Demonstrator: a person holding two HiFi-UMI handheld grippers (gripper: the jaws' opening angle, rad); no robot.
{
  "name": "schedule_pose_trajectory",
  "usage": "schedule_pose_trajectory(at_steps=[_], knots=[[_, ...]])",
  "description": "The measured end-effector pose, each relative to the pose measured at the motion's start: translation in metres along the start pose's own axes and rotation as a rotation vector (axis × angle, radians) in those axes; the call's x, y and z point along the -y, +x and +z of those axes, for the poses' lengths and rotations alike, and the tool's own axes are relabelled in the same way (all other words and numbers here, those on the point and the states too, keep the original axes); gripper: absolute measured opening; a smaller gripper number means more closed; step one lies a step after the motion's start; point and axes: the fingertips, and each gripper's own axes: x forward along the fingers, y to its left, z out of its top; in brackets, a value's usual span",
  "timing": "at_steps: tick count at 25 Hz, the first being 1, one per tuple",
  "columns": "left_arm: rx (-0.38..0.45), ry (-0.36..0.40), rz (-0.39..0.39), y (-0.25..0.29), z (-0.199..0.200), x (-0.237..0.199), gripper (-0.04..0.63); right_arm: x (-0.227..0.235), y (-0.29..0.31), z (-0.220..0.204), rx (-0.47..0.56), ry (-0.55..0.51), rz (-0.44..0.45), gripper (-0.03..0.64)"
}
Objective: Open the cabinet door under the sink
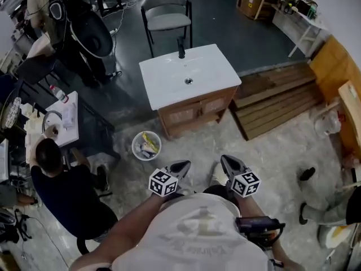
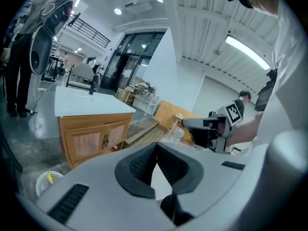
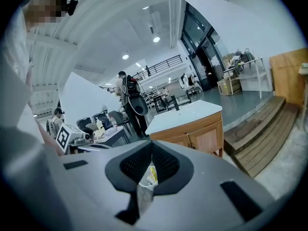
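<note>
Head view: cabinet (image 1: 194, 113) under the sink (image 1: 169, 78) sits upper centre, doors shut, well apart from my tools. Left gripper (image 1: 181, 165) and right gripper (image 1: 225, 161) are both clenched on nothing. Plan: approach past the bin (image 1: 146, 145), spread one gripper's jaws, take a door handle (image 2: 105, 140) squarely.

Pale floor (image 1: 271, 168) with sink cabinet (image 1: 197, 110), waste bin (image 1: 146, 145), wooden pallets (image 1: 276, 97)
</note>
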Motion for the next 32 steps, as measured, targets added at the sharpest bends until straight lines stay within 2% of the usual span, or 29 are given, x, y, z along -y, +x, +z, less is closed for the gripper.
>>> schedule_pose_trajectory(at_steps=[11, 19, 28, 32], knots=[[-0.022, -0.061, 0.076, 0.076, 0.028, -0.015, 0.011, 0.083, 0.041, 0.026, -0.076, 0.022, 0.084, 0.014], [-0.040, -0.082, 0.156, 0.147, 0.052, -0.043, 0.011, 0.148, 0.095, 0.053, -0.105, 0.014, 0.184, 0.014], [-0.063, -0.146, 0.259, 0.198, 0.058, -0.066, 0.011, 0.192, 0.133, 0.054, -0.183, 0.003, 0.274, 0.014], [-0.044, -0.131, 0.306, 0.212, 0.073, -0.088, 0.011, 0.207, 0.160, 0.056, -0.199, -0.011, 0.311, 0.014]])
